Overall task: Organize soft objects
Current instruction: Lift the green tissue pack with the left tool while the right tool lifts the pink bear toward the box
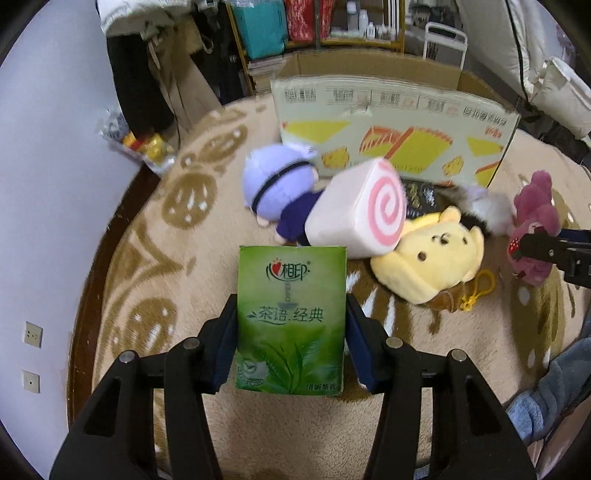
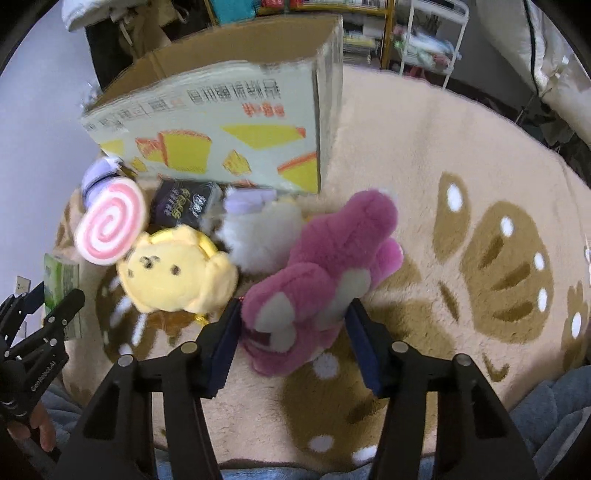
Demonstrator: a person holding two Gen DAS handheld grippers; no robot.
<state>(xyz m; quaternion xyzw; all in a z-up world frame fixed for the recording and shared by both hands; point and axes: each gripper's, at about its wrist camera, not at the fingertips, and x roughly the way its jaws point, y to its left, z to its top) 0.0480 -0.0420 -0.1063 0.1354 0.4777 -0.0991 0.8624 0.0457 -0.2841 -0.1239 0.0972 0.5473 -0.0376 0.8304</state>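
Observation:
My left gripper is shut on a green tissue pack, held above the rug. My right gripper is shut on a pink plush bear; it also shows in the left wrist view. On the rug lie a pink swirl roll cushion, a yellow dog plush, a purple-haired doll and a white fluffy toy. An open cardboard box stands behind them.
A dark snack packet lies by the box's front. The beige round rug has a wall at its left and shelves behind. A bag of sweets sits by the wall. Grey-blue fabric lies at the lower right.

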